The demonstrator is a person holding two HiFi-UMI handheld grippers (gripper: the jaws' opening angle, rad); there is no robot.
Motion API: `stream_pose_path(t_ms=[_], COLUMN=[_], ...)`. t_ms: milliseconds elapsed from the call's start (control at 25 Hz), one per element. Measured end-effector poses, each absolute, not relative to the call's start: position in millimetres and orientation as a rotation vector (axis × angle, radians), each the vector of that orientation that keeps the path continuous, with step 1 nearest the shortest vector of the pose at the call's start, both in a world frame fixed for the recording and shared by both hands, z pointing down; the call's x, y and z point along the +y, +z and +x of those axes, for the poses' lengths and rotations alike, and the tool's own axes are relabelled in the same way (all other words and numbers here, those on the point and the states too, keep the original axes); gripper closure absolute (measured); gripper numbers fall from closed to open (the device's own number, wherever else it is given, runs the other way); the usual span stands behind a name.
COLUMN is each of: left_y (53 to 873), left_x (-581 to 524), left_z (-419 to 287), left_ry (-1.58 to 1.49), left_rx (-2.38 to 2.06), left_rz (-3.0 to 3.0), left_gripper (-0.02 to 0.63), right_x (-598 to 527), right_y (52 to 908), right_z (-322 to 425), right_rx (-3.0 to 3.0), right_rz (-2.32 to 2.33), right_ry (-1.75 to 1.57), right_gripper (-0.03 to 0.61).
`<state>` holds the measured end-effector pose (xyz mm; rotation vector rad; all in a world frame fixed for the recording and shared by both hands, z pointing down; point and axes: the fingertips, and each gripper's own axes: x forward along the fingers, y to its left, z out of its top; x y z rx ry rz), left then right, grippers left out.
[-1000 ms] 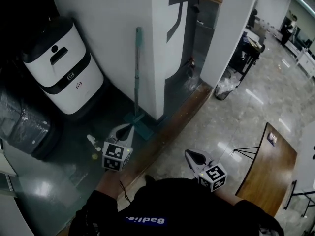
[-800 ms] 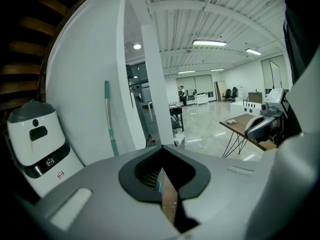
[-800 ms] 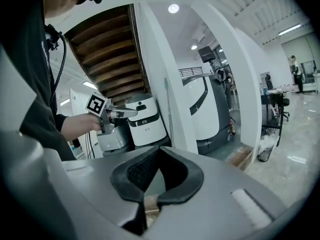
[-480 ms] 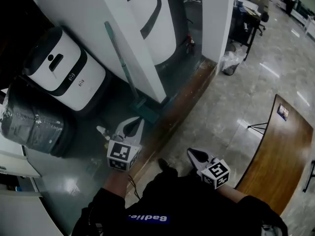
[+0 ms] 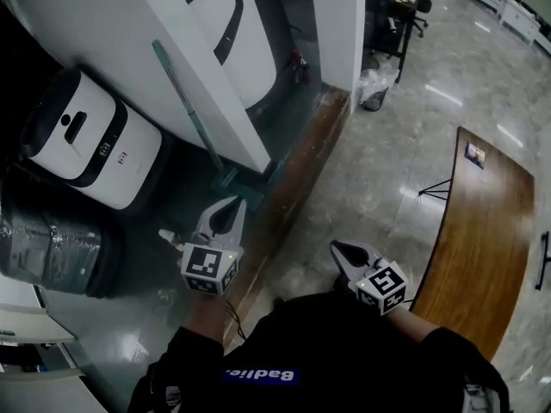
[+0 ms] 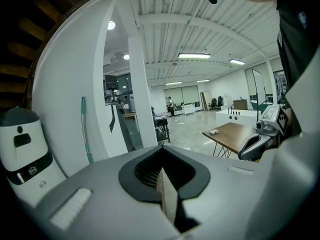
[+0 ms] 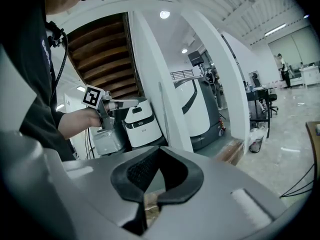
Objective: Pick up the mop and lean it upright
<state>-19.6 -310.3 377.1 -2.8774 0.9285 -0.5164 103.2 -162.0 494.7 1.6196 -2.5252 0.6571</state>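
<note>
1. The mop (image 5: 191, 114) stands upright. Its teal handle leans on the white pillar (image 5: 112, 24) and its head rests on the floor at the pillar's foot.
2. The left claw (image 5: 231, 205) is pressed together and empty. It hovers on the near side of the mop head, apart from it.
3. The right claw (image 5: 338, 249), further right over the pale floor (image 5: 379, 170), is likewise pressed together with nothing in it.
4. A white machine (image 5: 86, 144) stands left of the mop, and a wooden table (image 5: 482, 231) lies at the right.
</note>
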Motion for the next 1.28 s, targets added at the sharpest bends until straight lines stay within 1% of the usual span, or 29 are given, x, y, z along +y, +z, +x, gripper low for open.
stream_pose_path(t_ms=[120, 400, 680, 880, 1080, 1280], left_y=[376, 384, 401, 410, 406, 406], left_x=[-300, -274, -237, -211, -169, -122], left_z=[-38, -106, -149, -153, -134, -117], left_ry=[-0.474, -0.381, -0.319, -0.309, -0.29, -0.303], left_rx=[0.88, 0.763, 0.579, 0.456, 0.332, 0.316], left_rz=[-2.911, -2.988, -3.065, -3.122, -3.122, -3.133], left_gripper=[0.594, 0.594, 0.594, 0.594, 0.594, 0.594], right_x=[-155, -148, -121, -90, -65, -40], right_y=[489, 476, 474, 468, 455, 447], right_z=[80, 1, -49, -60, -51, -41], right_rx=[-2.494, -2.441, -2.336, -2.255, -2.232, -2.277], right_rz=[1.668, 1.701, 1.79, 1.863, 1.913, 1.909], right_ry=[0.644, 0.584, 0.548, 0.536, 0.477, 0.418], right_gripper=[0.574, 0.574, 0.574, 0.574, 0.574, 0.574])
